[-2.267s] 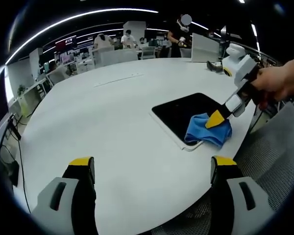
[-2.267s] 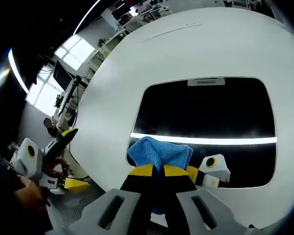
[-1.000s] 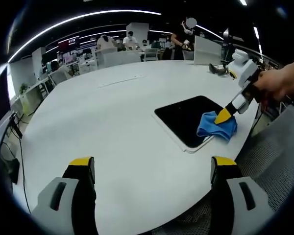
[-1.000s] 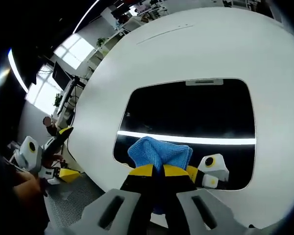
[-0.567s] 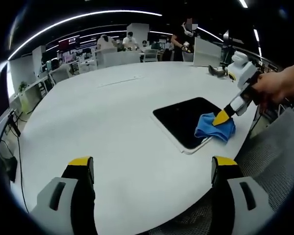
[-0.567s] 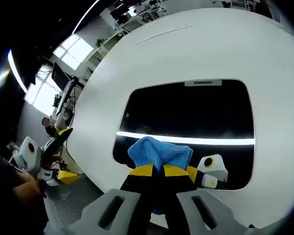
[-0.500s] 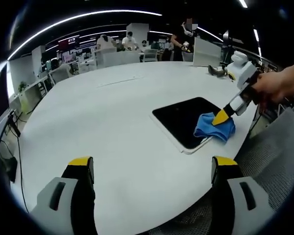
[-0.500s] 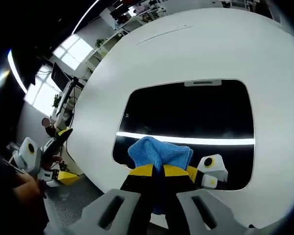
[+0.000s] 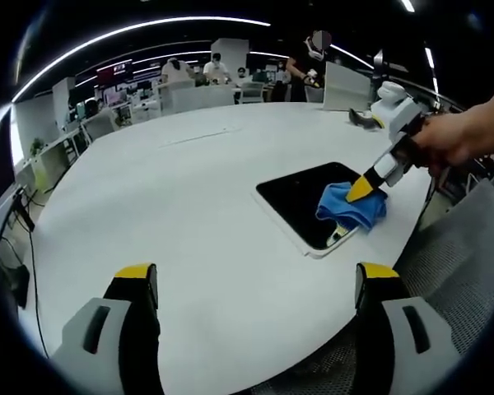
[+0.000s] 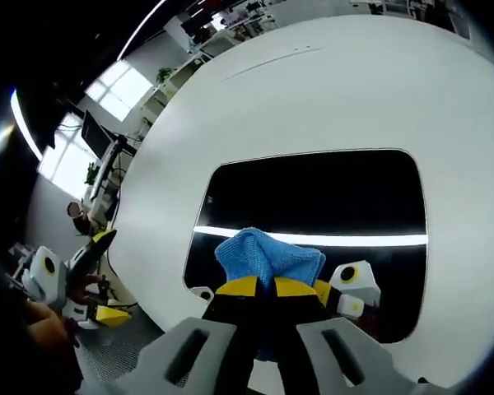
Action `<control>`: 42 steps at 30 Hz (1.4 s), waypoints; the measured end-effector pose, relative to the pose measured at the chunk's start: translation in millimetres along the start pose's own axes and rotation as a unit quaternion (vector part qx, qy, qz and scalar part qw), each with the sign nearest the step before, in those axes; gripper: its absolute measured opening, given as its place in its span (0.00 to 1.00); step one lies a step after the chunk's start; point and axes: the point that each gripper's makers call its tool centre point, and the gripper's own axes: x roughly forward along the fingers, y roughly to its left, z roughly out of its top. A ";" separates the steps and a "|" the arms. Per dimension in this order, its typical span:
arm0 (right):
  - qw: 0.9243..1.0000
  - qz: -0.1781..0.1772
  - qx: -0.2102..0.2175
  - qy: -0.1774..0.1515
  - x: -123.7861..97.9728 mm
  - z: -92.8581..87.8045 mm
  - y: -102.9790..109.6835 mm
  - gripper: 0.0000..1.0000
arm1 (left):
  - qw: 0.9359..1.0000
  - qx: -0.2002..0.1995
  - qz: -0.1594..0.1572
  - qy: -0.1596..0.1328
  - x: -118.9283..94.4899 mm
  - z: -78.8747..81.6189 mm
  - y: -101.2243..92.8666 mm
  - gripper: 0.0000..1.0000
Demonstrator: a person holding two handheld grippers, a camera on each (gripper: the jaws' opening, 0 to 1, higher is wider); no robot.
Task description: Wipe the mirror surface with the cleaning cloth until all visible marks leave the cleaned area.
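Apparently right hand-held gripper [image 10: 258, 286] pinches cloth [image 10: 268, 257] on mirror [image 10: 313, 197].

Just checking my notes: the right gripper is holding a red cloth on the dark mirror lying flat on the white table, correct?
Not quite: the cloth is blue, not red, as the right gripper view shows. The right gripper does hold it on the dark mirror lying flat on the white table.
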 end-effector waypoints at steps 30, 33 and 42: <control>0.999 -0.022 -0.041 -0.003 20.3 58.3 -16.6 0.00 | 1.000 0.001 0.004 0.001 -0.1 1.3 0.3 0.99; 0.999 -0.024 -0.045 -0.003 21.3 61.8 -16.5 0.00 | 1.000 0.000 0.005 0.000 -0.2 1.7 1.1 0.99; 0.999 -0.023 -0.041 -0.006 23.5 74.9 -19.4 0.00 | 1.000 -0.001 0.007 0.003 -0.4 0.8 1.9 0.99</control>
